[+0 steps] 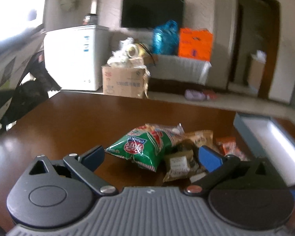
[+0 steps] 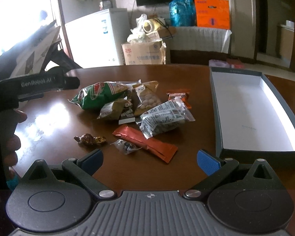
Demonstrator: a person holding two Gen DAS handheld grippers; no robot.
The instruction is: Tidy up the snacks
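From the left wrist camera, the left gripper [image 1: 152, 157] sits low over the brown tabletop [image 1: 68, 122] with its blue-padded fingers [image 1: 209, 158] spread wide and nothing between them. Just ahead lies the heap of snacks: a green chip bag [image 1: 141, 147] nearest the middle, a dark olive packet [image 1: 180, 162] touching its right side and close to the right finger, a tan packet [image 1: 200, 135] behind that, and an orange wrapper [image 1: 229, 146] at the right end. To the right of the heap stands an open box [image 1: 269, 135] with grey walls and a white inside. The picture is blurred, so small print on the packets cannot be read.

From the right wrist camera, the right gripper [image 2: 149, 160] hovers at the near edge of the tabletop [image 2: 59, 118], fingers [image 2: 208, 162] wide apart and holding nothing. The snacks lie in a loose cluster in front: the green chip bag [image 2: 100, 96] at the far left, the olive packet [image 2: 113, 109] against it, a bag of nuts [image 2: 146, 98] behind, a clear printed packet [image 2: 165, 118] in the middle, the orange wrapper [image 2: 180, 96] beyond it, a long red stick pack [image 2: 145, 142] nearest the fingers, a small clear sachet [image 2: 125, 146] touching its left side, and a brown candy [image 2: 88, 139] lying apart to the left. The box [image 2: 285, 106] stands well to the right of the cluster, with none of the snacks in it. At the left edge, the left gripper [image 2: 35, 87] shows in the person's hand [image 2: 14, 141].
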